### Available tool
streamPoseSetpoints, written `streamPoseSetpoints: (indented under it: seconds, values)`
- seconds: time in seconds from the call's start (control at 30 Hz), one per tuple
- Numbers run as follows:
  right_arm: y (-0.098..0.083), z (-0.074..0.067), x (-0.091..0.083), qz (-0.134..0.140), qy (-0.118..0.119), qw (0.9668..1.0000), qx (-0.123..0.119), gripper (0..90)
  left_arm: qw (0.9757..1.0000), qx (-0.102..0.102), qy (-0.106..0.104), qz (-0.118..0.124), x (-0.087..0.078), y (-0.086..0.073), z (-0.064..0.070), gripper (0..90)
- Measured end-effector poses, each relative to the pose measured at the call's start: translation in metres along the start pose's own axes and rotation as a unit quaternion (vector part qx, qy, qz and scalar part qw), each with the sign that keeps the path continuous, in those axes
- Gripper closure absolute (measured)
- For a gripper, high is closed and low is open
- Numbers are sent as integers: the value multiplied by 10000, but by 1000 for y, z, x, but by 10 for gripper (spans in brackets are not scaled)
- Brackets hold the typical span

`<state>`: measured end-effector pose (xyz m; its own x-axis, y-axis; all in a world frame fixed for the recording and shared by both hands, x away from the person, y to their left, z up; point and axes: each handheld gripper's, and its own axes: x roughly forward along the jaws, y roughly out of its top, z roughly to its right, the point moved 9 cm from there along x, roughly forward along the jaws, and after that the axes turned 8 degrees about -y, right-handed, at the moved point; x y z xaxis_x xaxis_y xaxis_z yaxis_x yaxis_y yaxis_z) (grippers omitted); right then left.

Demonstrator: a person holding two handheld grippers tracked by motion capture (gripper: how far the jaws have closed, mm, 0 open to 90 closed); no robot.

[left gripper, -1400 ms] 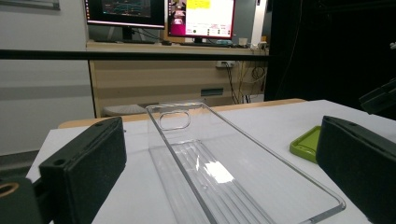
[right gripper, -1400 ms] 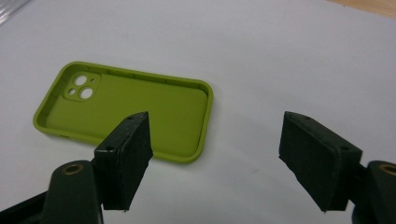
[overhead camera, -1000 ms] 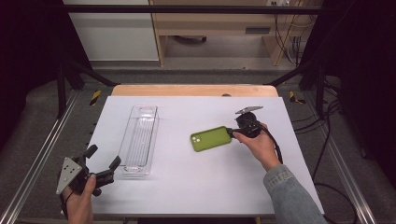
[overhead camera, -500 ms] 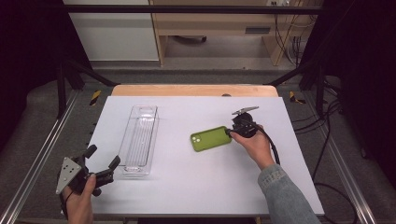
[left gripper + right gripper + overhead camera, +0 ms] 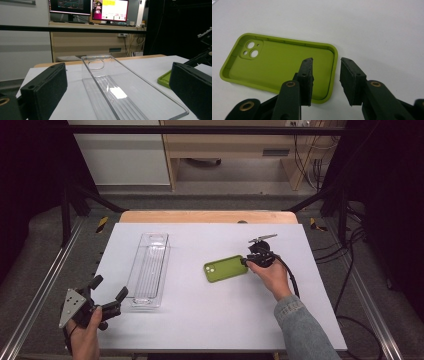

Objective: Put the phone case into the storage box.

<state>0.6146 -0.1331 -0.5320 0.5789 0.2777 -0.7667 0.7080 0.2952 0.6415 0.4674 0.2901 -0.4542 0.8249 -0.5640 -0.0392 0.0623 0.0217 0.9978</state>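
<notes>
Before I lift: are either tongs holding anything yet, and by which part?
Nothing is held yet. The right tongs straddle the short end wall of the green phone case, jaws closing but pads not pressing. The left tongs are open beside the clear tray.

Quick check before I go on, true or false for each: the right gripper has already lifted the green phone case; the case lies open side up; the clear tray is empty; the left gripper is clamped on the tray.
1. The right gripper has lifted the green phone case: false. The case lies flat on the white table. The jaws have just been closing, straddling its end wall, with gaps still showing beside the pads.
2. The case lies open side up: true.
3. The clear tray is empty: true.
4. The left gripper is clamped on the tray: false. Its jaws stand wide open just short of the tray's near end.
</notes>
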Motion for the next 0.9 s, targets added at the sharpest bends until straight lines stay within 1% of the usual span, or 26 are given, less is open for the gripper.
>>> streamPoseSetpoints:
  seconds: [0.23,0.47,0.63,0.73,0.8,0.9]
  values:
    - [-1,0,3,-55,19,10000,18,643,10000,0,-2,0,0,0,0,11]
    - [-3,4,7,-125,-64,9999,68,667,10000,0,-5,-1,0,0,0,11]
    - [-5,6,12,-171,-112,9998,46,694,10000,5,-7,-1,0,0,0,11]
    - [-5,6,13,-178,-61,9998,43,710,10000,1,-3,-8,0,0,0,11]
    - [-6,7,14,-204,-102,9997,17,718,10000,5,-16,-11,1,0,0,11]
    - [-6,7,15,-204,-97,9997,38,726,10000,2,-40,-9,1,0,1,11]
